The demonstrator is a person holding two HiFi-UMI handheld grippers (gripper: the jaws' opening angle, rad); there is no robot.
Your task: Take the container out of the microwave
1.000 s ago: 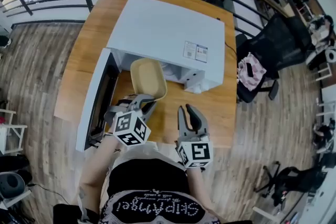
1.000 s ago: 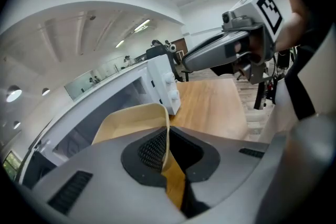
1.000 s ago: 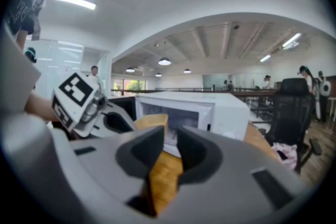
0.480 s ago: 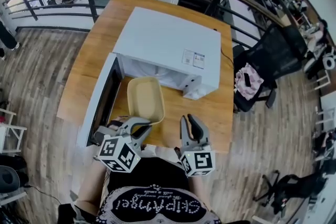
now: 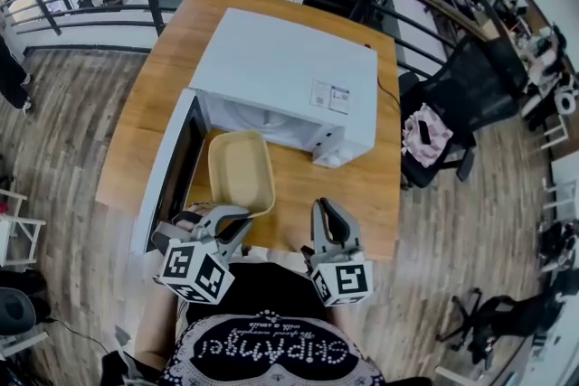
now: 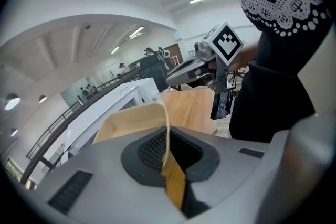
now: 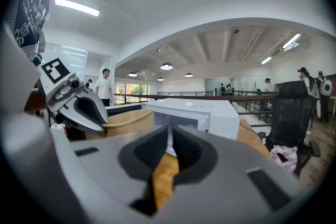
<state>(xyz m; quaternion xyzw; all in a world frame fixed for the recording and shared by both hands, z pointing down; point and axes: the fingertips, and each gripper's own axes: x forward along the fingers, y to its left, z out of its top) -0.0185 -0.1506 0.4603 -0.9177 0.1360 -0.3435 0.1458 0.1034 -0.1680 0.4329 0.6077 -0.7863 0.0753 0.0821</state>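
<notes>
Left gripper view: left gripper point(image 6: 169, 149) was pinching the near rim of the beige oblong plastic container point(image 6: 131, 122). Head view: the container sat outside the white microwave point(image 5: 289, 68), beside its open door point(image 5: 167, 172), over the wooden desk point(image 5: 362, 185). Right gripper point(image 5: 327, 211) was pressed together with nothing in it, to the right of the container and clear of it.

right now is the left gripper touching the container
Touching. The left gripper view shows the left gripper with its jaws pressed on the thin wall of the beige container, no gap either side.
</notes>
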